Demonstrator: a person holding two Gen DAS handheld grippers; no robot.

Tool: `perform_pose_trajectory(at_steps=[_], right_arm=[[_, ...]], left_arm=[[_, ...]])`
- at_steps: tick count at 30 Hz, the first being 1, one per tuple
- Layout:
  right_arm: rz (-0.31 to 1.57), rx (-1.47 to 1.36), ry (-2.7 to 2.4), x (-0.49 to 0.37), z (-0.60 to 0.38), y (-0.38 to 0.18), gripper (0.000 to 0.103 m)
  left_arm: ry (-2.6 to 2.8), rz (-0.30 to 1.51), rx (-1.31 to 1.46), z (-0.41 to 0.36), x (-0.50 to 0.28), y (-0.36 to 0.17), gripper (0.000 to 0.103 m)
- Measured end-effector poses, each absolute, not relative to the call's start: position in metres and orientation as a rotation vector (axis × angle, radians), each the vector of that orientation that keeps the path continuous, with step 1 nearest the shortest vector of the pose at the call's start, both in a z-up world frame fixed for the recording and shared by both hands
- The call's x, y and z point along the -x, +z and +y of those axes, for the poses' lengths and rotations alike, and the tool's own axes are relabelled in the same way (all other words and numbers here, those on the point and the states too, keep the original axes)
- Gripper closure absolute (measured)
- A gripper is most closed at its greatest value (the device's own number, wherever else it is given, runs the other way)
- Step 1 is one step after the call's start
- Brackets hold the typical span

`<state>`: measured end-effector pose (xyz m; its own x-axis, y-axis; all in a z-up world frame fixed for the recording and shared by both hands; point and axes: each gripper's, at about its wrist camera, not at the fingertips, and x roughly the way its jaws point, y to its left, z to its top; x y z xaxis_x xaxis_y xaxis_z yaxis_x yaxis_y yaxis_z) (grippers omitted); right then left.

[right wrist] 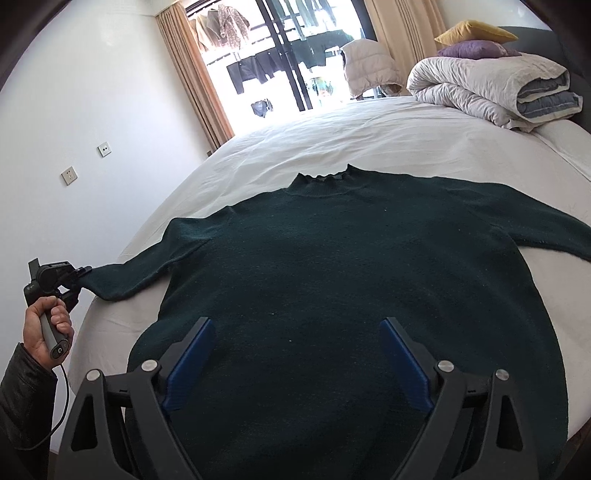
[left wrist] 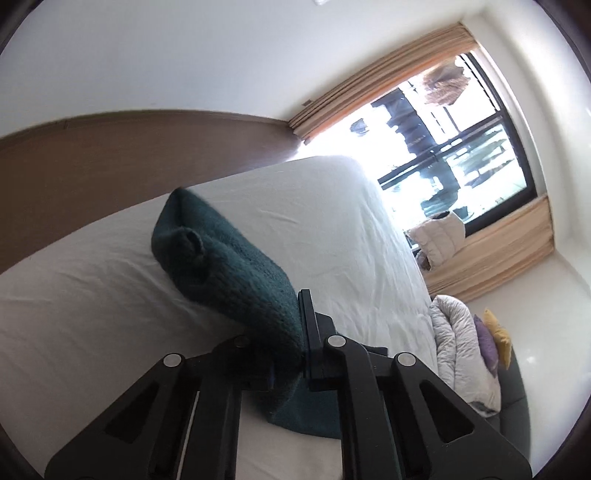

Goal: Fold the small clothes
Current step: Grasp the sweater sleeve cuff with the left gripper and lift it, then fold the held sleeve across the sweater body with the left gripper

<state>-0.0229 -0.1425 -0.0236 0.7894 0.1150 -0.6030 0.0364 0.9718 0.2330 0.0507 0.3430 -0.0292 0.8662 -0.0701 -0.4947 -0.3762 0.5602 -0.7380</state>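
Observation:
A dark green knit sweater [right wrist: 332, 280] lies flat on the white bed [right wrist: 369, 136], collar toward the window, both sleeves spread out. My right gripper [right wrist: 295, 354] is open and empty, hovering over the sweater's lower body with its blue pads [right wrist: 192, 362] apart. My left gripper [right wrist: 83, 273] is at the bed's left edge, shut on the end of the sweater's left sleeve [right wrist: 122, 280]. In the left wrist view the sleeve [left wrist: 229, 266] runs up from between the left gripper's closed fingers [left wrist: 304, 347] and is lifted off the sheet [left wrist: 92, 295].
A rolled grey-white duvet [right wrist: 491, 88] with purple [right wrist: 472, 48] and yellow pillows [right wrist: 476, 31] sits at the bed's far right corner. A puffy vest [right wrist: 369, 66] hangs near the window. A white wall with sockets [right wrist: 70, 175] runs along the left side.

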Motion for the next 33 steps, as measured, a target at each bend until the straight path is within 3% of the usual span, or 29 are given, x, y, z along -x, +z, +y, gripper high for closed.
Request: perform_pose_trajectory(at_steps=[6, 10, 18, 24, 27, 28, 30, 31, 32, 33], right_arm=[[0.617, -0.331, 0.005, 0.037, -0.188, -0.025, 0.012], [0.591, -0.387, -0.043, 0.049, -0.228, -0.025, 0.012], [0.59, -0.481, -0.154, 0.07, -0.304, -0.038, 0.012], [0.621, -0.498, -0.162, 0.058, -0.316, -0.047, 0.012], [0.637, -0.504, -0.137, 0.04, -0.311, -0.048, 0.012], [0.642, -0.503, -0.121, 0.032, -0.308, -0.047, 0.012], [0.652, -0.495, -0.084, 0.017, -0.3, -0.043, 0.012], [0.661, -0.493, -0.064, 0.007, -0.297, -0.042, 0.012], [0.666, -0.497, -0.045, -0.002, -0.293, -0.041, 0.012], [0.67, -0.506, -0.024, -0.011, -0.29, -0.04, 0.012]], left_arm=[[-0.001, 0.465, 0.617, 0.183, -0.079, 0.086, 0.095], [-0.141, 0.499, 0.367, 0.028, -0.103, 0.11, 0.095], [-0.293, 0.662, 0.073, -0.192, -0.104, 0.007, 0.095], [-0.315, 0.836, -0.06, -0.233, -0.088, -0.087, 0.094], [-0.353, 0.894, -0.043, -0.23, -0.085, -0.091, 0.088], [-0.375, 0.893, -0.026, -0.22, -0.087, -0.084, 0.086], [-0.395, 0.859, -0.011, -0.204, -0.087, -0.064, 0.07], [-0.39, 0.84, -0.005, -0.191, -0.106, -0.054, 0.04], [-0.369, 0.813, 0.007, -0.178, -0.107, -0.044, 0.022], [-0.352, 0.784, 0.023, -0.168, -0.099, -0.04, 0.022]])
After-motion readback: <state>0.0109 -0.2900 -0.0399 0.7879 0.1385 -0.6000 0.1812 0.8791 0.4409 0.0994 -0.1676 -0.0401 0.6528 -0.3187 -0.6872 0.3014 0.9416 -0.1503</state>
